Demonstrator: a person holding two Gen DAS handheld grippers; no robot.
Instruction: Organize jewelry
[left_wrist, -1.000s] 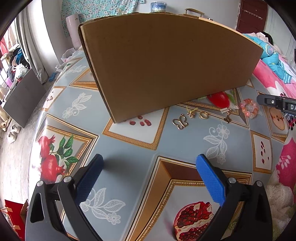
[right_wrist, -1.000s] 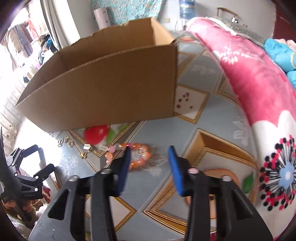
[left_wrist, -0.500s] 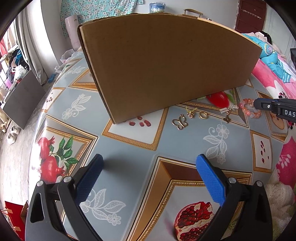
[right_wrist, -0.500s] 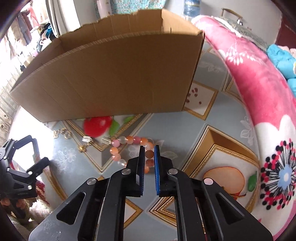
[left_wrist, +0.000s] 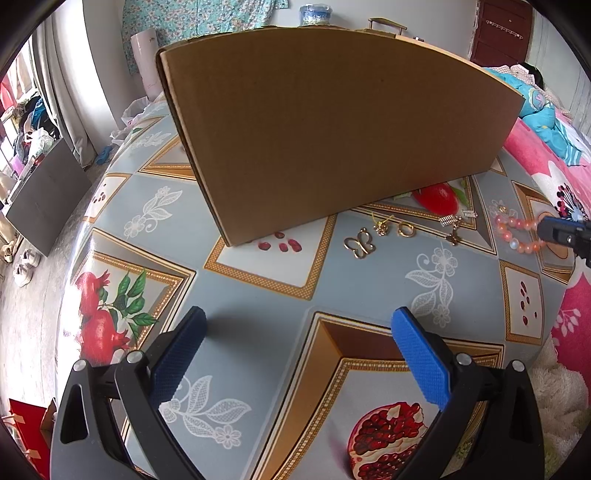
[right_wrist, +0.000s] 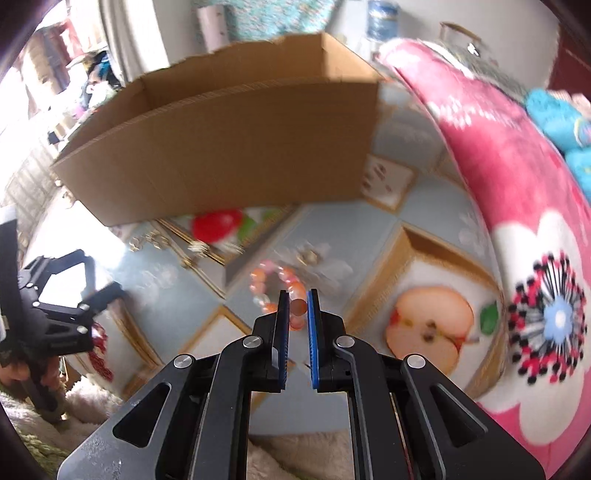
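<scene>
My right gripper (right_wrist: 297, 293) is shut on an orange bead of the pink-and-orange bead bracelet (right_wrist: 273, 280). The rest of the loop trails away from the pads over the tablecloth. The left wrist view shows the same bracelet (left_wrist: 517, 232) at the far right, with the right gripper (left_wrist: 561, 230) on its end. Left of it lie a silver clip (left_wrist: 452, 221), a gold ring (left_wrist: 405, 229), a small gold charm (left_wrist: 382, 227) and a gold butterfly (left_wrist: 360, 243). My left gripper (left_wrist: 299, 321) hangs open over the cloth, well short of them.
A tall open cardboard box (left_wrist: 332, 129) stands just behind the jewelry, its inside (right_wrist: 229, 85) partly visible. A pink flowered blanket (right_wrist: 517, 184) borders the table on the right. White fluffy fabric (left_wrist: 554, 387) lies at the near edge.
The right gripper's jaws closed on the bracelet, then drew back from the box, pulling the bracelet along. The left gripper stayed still and open.
</scene>
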